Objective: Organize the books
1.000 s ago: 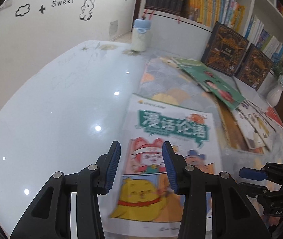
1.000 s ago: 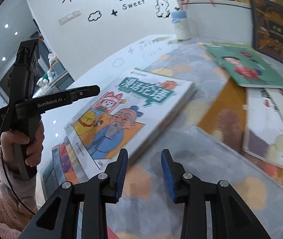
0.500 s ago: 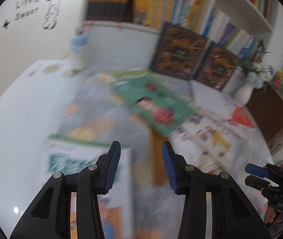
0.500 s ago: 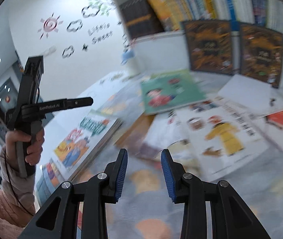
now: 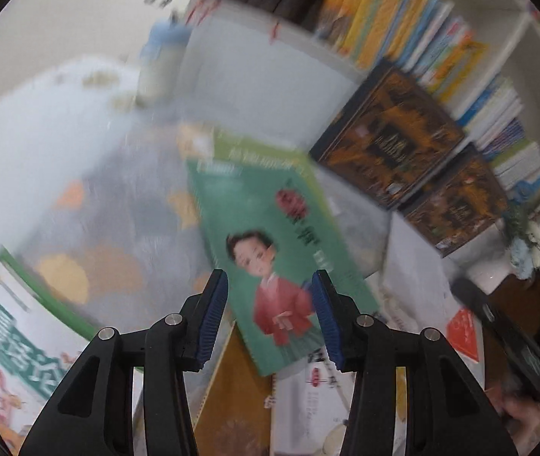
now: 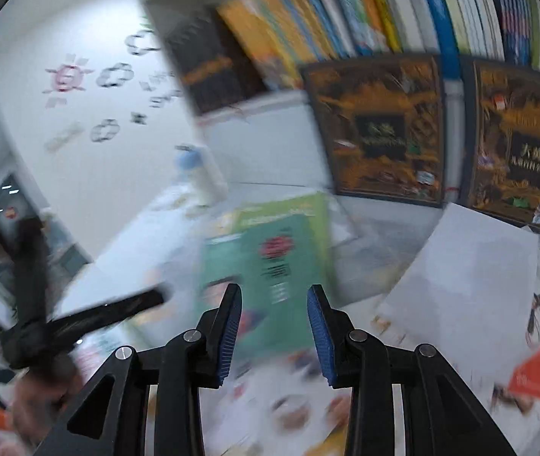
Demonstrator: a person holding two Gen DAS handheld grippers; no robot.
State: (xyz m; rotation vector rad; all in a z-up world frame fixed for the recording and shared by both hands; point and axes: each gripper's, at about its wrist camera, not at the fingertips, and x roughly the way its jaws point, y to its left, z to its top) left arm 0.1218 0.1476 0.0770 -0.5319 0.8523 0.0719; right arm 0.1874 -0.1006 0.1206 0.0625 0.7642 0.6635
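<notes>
Heavy motion blur, most print unreadable. Left gripper (image 5: 270, 317) gaped wide, empty, over green book (image 5: 270, 250) with red-robed child cover, frame centre. Right gripper (image 6: 273, 326) also wide apart, empty, above the same book. Two dark ornate books (image 6: 380, 129) with Chinese titles leaned on shelf (image 6: 346, 11) upper right. White table (image 5: 41, 121), cloud wall decals (image 6: 114, 76) upper left.

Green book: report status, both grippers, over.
Left gripper open, empty. Right gripper open, empty. Green book flat on the pile, ungripped. Nothing in the way.
</notes>
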